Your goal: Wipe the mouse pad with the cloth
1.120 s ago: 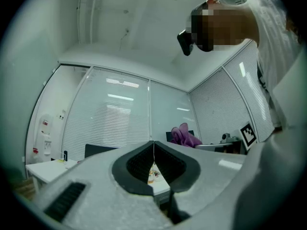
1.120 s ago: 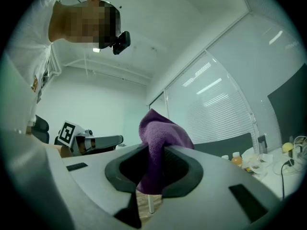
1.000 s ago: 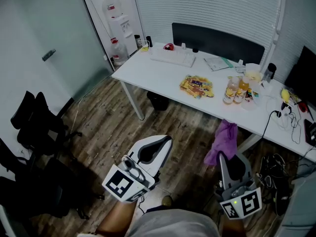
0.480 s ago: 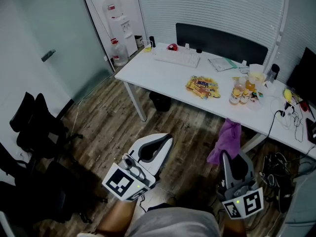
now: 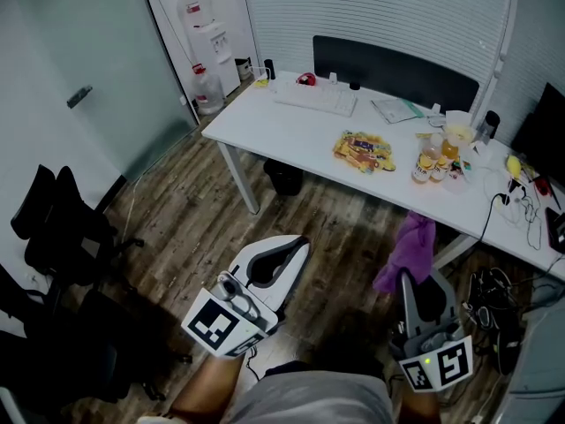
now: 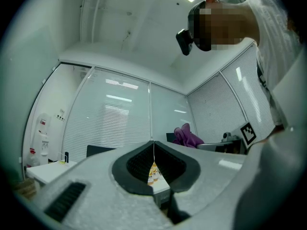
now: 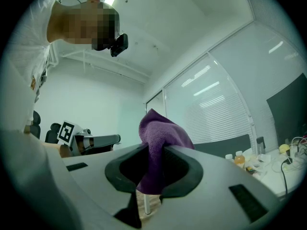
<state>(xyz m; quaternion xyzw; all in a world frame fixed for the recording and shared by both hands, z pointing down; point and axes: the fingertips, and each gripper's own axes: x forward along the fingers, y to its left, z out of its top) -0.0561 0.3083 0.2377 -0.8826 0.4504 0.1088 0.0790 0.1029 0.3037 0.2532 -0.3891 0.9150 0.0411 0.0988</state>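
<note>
My right gripper [image 5: 413, 283] is held low at the right, well short of the desk, shut on a purple cloth [image 5: 407, 253] that bunches up above its jaws. In the right gripper view the cloth [image 7: 160, 134] is pinched between the dark pads and stands upright. At the left, my left gripper [image 5: 294, 246] has its jaws closed together with nothing between them; the left gripper view shows the pads [image 6: 139, 163] meeting in a thin line. A dark panel [image 5: 393, 73] runs along the desk's far edge. I cannot pick out a mouse pad for certain.
A white desk [image 5: 282, 140] stands ahead with a keyboard [image 5: 315, 101], a yellow snack packet [image 5: 364, 152], bottles [image 5: 430, 163] and cables [image 5: 521, 215]. A water dispenser [image 5: 201, 35] is at the back left, black chairs [image 5: 53, 232] at the left. The floor is wood.
The head view has shifted a little, so the desk sits slightly further right. Both grippers keep their places and states, with the cloth still held by the right one.
</note>
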